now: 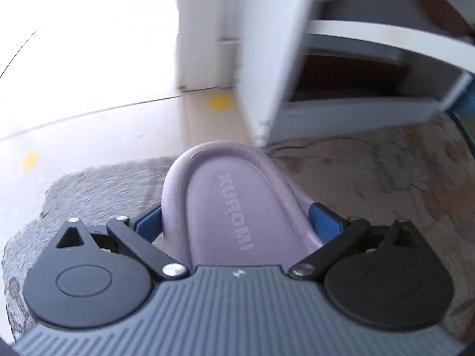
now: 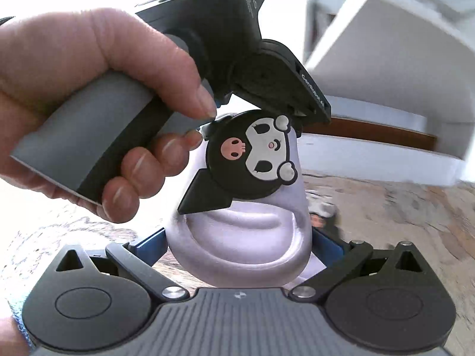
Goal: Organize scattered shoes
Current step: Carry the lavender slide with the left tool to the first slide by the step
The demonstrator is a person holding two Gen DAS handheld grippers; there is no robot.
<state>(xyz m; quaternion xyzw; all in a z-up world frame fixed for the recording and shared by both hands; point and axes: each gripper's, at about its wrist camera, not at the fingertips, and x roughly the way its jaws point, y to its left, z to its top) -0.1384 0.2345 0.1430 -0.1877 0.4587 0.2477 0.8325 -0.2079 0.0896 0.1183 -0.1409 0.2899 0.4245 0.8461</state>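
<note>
Left wrist view had the left gripper [image 1: 236,222] at the bottom of the frame, its blue fingers [image 1: 323,222] clamped against both sides of a lilac slipper [image 1: 219,207]. The slipper's insole faced up, printed with "KUROMI", and its rounded end pointed toward the middle of the frame. Beneath it lay a patterned rug [image 1: 371,184], grey at lower left and brownish at right. Past the rug's edge, pale floor tiles [image 1: 89,89] carried two yellow star stickers [image 1: 219,102]. A white shoe cabinet [image 1: 341,68] filled the upper right, blurred, with dark shelf openings.

Right wrist view showed the right gripper [image 2: 237,243] low in the frame, its blue fingers [image 2: 148,244] pressed on the sides of a second lilac slipper [image 2: 246,237], heel rim nearest the camera. A black cartoon-face charm [image 2: 249,157] sat on its strap at centre. Beyond, at upper left, a hand [image 2: 98,95] gripped the grey handle of the other gripper unit [image 2: 231,44], its body reaching toward the centre just above the charm. The rug and white cabinet occupied the right side.
</note>
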